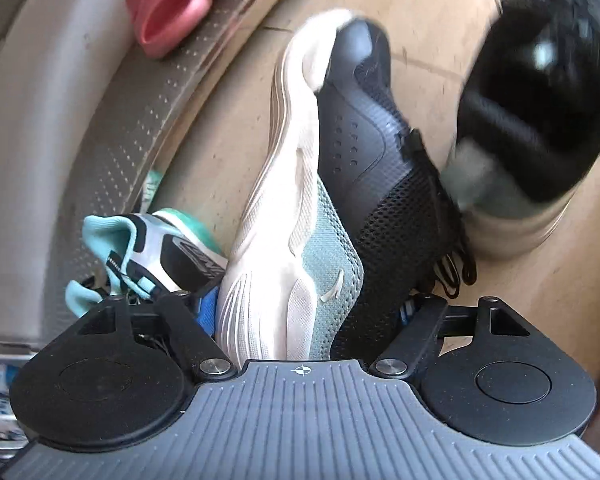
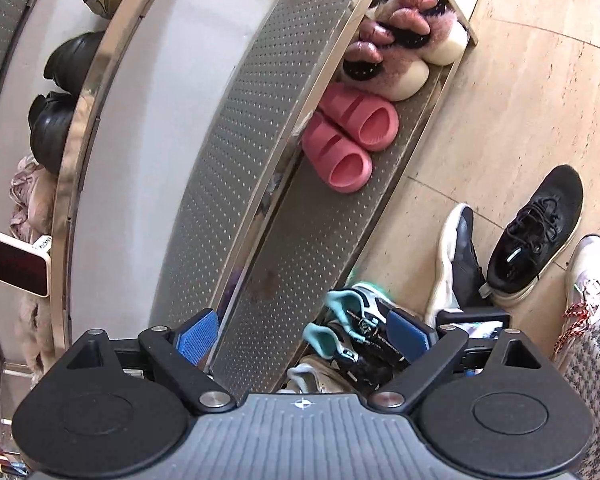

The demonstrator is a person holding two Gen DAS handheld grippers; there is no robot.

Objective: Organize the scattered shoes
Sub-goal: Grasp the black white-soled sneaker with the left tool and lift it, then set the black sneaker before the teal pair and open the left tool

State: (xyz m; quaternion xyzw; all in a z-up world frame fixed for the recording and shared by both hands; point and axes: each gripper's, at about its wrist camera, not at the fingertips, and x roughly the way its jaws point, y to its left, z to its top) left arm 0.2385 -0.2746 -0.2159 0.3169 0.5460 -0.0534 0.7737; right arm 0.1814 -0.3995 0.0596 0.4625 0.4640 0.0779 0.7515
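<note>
Between left gripper: black sneaker

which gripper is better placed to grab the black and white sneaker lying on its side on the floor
Left. The left gripper already straddles the black and white sneaker, blue pads on either side of it. The right gripper is open above the bottom shelf by the teal sneakers, away from that shoe.

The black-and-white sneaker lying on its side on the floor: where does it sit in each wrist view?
Left wrist view: the black-and-white sneaker fills the centre, sole turned left, its near end between the left tongs.
Right wrist view: small, lower right, on the beige floor beside the upright black lace-up shoe.
Shared landmark: the pink rubber slides on the perforated metal shelf.
</note>
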